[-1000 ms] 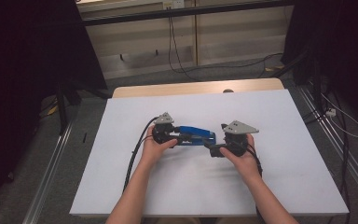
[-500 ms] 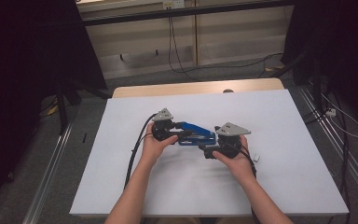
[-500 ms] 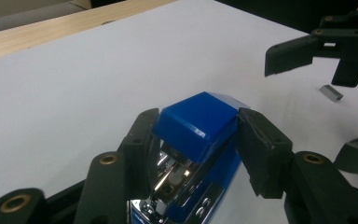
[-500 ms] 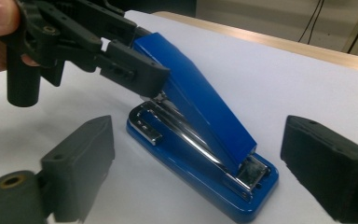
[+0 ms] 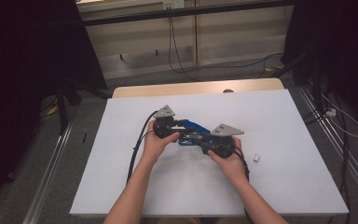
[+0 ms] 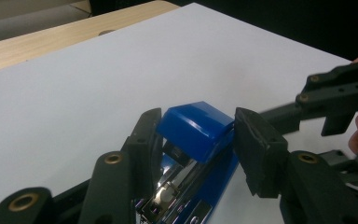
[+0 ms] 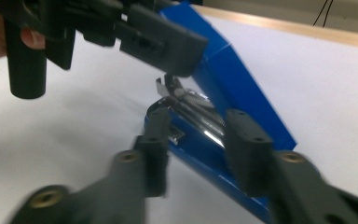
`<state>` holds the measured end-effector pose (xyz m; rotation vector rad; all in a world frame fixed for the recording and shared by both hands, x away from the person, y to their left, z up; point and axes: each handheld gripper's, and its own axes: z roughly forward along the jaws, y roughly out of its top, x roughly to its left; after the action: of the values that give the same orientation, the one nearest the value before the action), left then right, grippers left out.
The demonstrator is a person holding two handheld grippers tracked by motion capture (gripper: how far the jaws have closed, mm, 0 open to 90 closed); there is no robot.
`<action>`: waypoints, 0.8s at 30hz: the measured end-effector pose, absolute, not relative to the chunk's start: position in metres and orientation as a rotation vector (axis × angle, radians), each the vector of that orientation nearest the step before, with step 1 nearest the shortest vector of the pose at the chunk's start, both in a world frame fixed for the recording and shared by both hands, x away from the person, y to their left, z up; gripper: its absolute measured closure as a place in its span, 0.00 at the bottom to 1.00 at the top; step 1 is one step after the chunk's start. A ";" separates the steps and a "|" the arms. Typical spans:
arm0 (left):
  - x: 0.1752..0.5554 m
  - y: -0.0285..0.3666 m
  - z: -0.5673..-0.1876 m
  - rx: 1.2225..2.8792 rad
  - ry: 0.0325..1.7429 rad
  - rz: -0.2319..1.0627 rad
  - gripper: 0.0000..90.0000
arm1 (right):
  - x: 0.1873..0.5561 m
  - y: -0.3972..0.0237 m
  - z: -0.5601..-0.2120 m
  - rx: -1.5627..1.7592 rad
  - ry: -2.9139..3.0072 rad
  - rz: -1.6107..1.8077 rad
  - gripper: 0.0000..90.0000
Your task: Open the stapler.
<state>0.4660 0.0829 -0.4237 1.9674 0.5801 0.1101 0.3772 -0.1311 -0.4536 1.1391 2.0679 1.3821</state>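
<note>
High view first: a blue stapler (image 5: 193, 132) sits near the middle of the white tabletop (image 5: 284, 186), held between the left gripper (image 5: 179, 125) and the right gripper (image 5: 200, 143), each in one of the person's hands. A small white piece (image 5: 257, 157) lies on the sheet just to the right of the right hand (image 5: 228, 161); what it is, I cannot tell.

Left gripper view: the left gripper (image 6: 193, 137) has its jaws clamped on the sides of the stapler's blue top cover (image 6: 196, 128), which is lifted so the metal staple channel (image 6: 177, 186) shows beneath it. The other gripper comes in from the right edge.

Right gripper view: the right gripper (image 7: 196, 135) has its jaws on either side of the stapler's lower part (image 7: 205, 140), close against it, though blur leaves me unable to tell whether they grip it. The cover (image 7: 233, 79) stands raised, with the spring and channel exposed.

Judging from this, the stapler is already opened; whatever follows, loading or closing, remains undone. No brand, label or writing can be read.
</note>
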 end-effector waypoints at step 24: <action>0.468 0.076 -0.412 2.015 0.599 0.097 0.60 | 0.397 -0.111 -0.461 1.219 2.046 1.409 1.00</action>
<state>0.4679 0.0757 -0.4119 2.0154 0.5995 0.0966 0.3967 -0.1106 -0.4613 1.2189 2.0460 1.4093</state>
